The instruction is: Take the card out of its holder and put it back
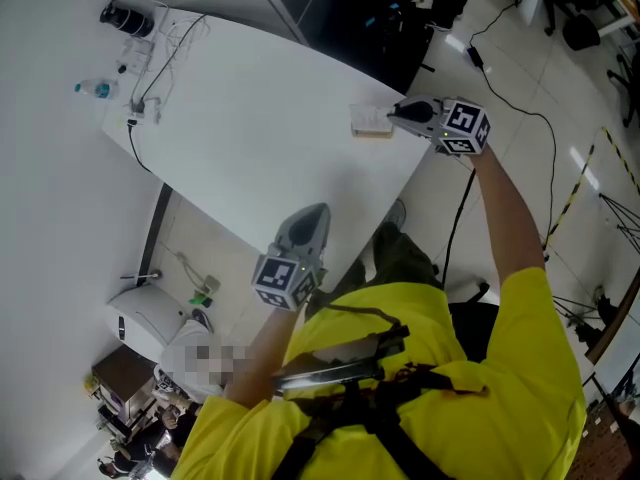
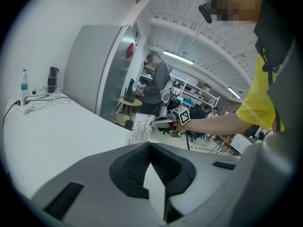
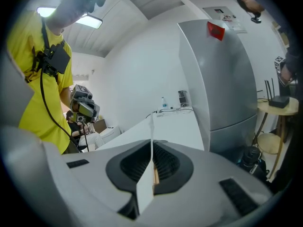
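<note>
Both jaws of the right gripper [image 3: 152, 148] pinch a thin white printed card [image 3: 144, 193], which stands upright and edge-on with its long axis vertical, at the smooth white tabletop's [image 1: 250, 138] far edge. A wood-coloured strip [image 3: 155, 179] lies against it. The left gripper [image 2: 151, 148], pressed together and empty, is at the near edge.

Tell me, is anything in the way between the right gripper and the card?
Nothing visible is. The right gripper has its jaws shut on the card, which stands at the edge of the white table.
</note>
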`<state>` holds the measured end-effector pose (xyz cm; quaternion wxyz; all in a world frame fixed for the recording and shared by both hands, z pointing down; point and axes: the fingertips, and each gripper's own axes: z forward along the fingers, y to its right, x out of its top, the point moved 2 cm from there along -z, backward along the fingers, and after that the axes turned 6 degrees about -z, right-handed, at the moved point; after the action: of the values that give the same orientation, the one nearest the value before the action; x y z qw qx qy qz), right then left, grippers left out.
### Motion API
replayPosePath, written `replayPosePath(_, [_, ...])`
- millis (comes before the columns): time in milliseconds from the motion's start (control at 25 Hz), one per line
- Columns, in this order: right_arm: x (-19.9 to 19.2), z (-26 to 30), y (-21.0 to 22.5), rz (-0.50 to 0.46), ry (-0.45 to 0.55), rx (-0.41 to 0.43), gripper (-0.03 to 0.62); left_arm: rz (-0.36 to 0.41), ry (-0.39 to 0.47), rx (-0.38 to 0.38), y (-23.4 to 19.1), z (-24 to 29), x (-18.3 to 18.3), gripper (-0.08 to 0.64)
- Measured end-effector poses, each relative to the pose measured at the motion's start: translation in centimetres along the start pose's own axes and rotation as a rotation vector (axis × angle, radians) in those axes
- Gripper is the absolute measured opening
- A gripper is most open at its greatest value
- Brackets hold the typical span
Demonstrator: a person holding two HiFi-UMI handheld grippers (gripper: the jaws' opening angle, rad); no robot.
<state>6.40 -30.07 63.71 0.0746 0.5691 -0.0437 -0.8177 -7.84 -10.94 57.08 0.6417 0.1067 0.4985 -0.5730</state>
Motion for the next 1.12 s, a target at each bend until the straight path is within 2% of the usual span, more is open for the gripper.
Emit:
replayPosePath(680, [-1.1, 0.7, 0.5, -0.035, -0.021, 0.040, 0.017, -0.017, -0.023, 0.035, -0.6, -0.3, -1.1, 0.001])
replayPosePath(920, [-4.6, 1.6, 0.7, 0.009, -0.065, -0.050, 0.020, -0.033, -0.031, 0.027, -0.5, 0.0, -1.3, 0.000])
replayPosePath(1040, [-5.5, 1.8, 0.6, 0.051, -0.045, -0.112, 0.023, -0.043, -0.023, 0.018, -0.3, 0.2, -1.2, 0.000])
replayPosePath(1120, [-5.5, 1.6, 0.7, 0.079, -0.024, -0.156, 0.055, -0.042, -0.015, 0.006, -0.1, 0.4, -1.0, 0.001])
